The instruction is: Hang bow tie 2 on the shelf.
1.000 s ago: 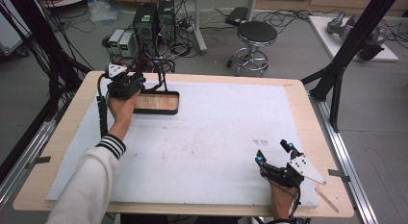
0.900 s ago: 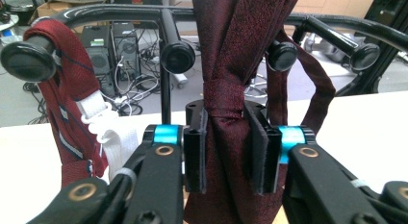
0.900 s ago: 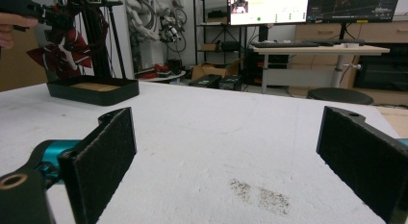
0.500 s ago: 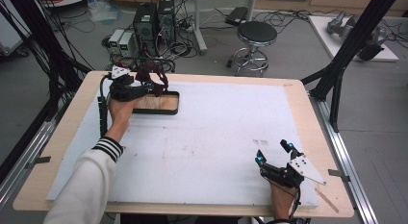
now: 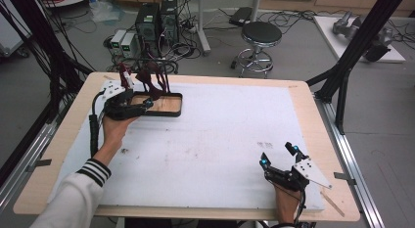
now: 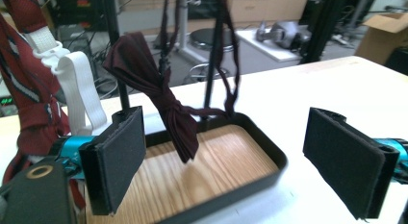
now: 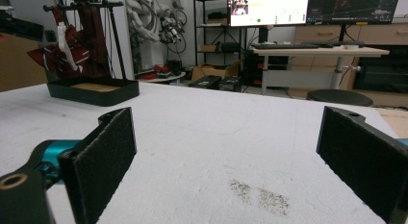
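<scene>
Where the dark red fabric bow tie hangs limp above the wood-lined black tray, we judge it light and soft, best pinched at its knot; left gripper jaws gape wide, empty.

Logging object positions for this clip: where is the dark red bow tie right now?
The dark red bow tie hangs from the black stand over the wooden tray at the table's far left, just ahead of the open left gripper; in the left gripper view it dangles between the jaws.

Tray beyond the left gripper: matt black rim, wood-grain floor. Bow tie above it: dark red cloth. Table cover under the right gripper: white, matt, rough. Jaw pads: black, felt-like
</scene>
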A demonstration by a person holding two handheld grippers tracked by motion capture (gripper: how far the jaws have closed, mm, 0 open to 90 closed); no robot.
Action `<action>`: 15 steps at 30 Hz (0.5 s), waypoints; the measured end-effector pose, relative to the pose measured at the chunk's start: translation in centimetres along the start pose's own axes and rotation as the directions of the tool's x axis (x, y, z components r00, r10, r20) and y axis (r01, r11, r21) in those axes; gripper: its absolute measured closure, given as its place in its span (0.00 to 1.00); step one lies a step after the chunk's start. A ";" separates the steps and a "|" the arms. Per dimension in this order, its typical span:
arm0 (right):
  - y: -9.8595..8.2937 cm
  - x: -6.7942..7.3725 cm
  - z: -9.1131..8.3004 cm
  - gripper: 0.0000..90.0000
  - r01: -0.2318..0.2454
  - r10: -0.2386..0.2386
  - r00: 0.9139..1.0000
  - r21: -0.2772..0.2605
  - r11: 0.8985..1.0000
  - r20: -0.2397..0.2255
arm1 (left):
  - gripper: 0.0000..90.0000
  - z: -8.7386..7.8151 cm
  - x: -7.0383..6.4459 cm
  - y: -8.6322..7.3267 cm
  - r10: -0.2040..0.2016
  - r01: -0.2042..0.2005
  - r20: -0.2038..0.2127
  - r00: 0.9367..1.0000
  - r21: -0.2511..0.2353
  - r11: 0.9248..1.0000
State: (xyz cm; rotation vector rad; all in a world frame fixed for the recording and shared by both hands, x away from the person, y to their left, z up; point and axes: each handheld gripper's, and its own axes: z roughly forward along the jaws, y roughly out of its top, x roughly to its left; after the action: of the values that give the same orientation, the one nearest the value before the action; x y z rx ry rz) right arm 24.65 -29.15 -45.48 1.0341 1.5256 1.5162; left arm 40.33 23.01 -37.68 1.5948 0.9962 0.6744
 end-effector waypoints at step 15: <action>0.0 0.0 0.0 0.06 0.005 -0.005 1.000 0.004 1.000 -0.001 | 0.17 -8.3 -0.9 -3.2 0.115 -0.095 0.111 0.987 -0.172 0.981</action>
State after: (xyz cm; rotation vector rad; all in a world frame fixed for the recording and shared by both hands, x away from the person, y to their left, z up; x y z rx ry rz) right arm 24.67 -29.10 -45.47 1.0318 1.5306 1.5112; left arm 32.12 26.47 -38.62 1.5297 0.7513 0.7058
